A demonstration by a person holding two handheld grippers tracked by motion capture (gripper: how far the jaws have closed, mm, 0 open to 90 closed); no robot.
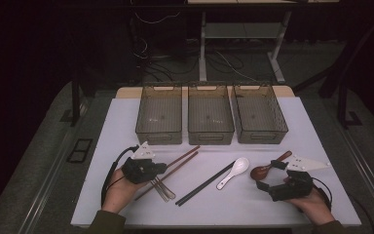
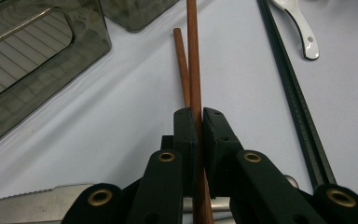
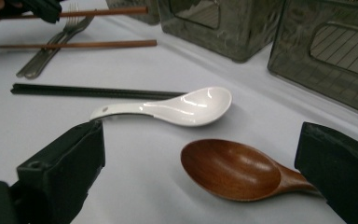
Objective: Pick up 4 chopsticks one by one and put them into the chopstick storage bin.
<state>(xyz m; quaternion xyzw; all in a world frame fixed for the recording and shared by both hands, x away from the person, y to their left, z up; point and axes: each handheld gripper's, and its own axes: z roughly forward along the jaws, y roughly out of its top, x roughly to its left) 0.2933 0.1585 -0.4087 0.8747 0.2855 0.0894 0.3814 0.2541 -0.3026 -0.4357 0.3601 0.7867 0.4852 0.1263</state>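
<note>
The left gripper (image 2: 199, 122) is clamping one brown chopstick (image 2: 194, 60) just above the white bench (image 1: 102, 161), its twin (image 2: 182, 63) lying beside it. The right gripper (image 3: 200, 172) is standing wide open around the wooden spoon (image 3: 230, 169), near the white ceramic spoon (image 3: 177, 106).

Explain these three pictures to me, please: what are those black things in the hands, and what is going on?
A person sits at a white table and holds a pair of black tongs in each hand. One camera looks down from above; the other two ride on the tongs and look along their jaws.

The left tongs are shut on a brown chopstick; its partner lies beside it. The right tongs stand open around the handle of a wooden spoon, not yet gripping.

Also on the table: a white spoon, black chopsticks, metal forks and three clear bins at the back.
</note>
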